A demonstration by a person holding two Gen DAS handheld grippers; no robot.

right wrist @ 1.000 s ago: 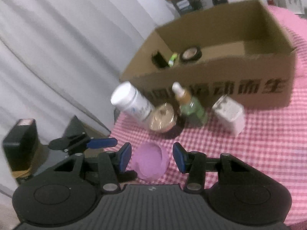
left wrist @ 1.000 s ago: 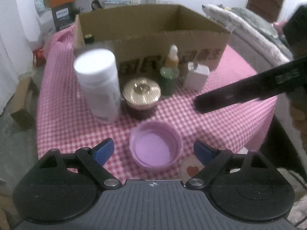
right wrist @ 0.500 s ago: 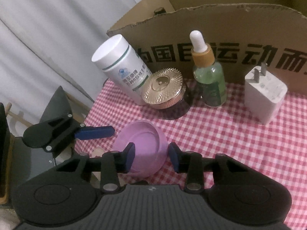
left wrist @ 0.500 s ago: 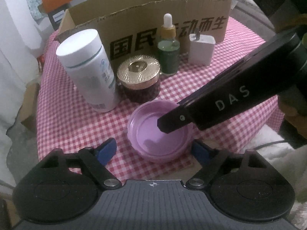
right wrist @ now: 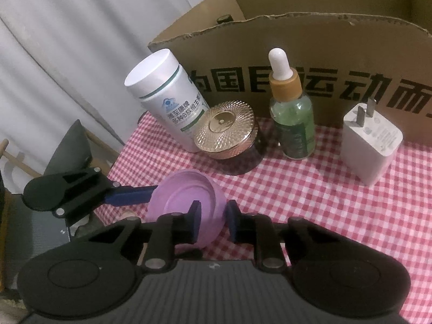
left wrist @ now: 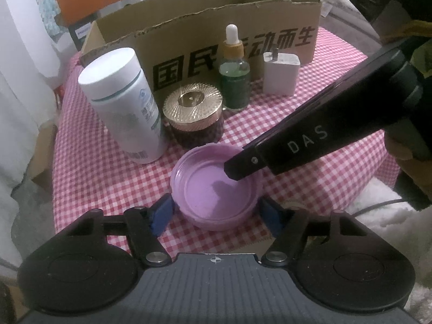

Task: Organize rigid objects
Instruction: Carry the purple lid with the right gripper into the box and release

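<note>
Purple lid (right wrist: 186, 205): your right gripper (right wrist: 213, 220) has now closed across its rim; your left gripper (left wrist: 216, 210) brackets it, unclenched, ready for boxing.

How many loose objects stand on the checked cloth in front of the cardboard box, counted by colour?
White: 2, the pill bottle and the charger plug
Green: 1, the dropper bottle
Gold-lidded: 1, the dark jar
Purple: 1, the lid, upside down
Total: 5
</note>
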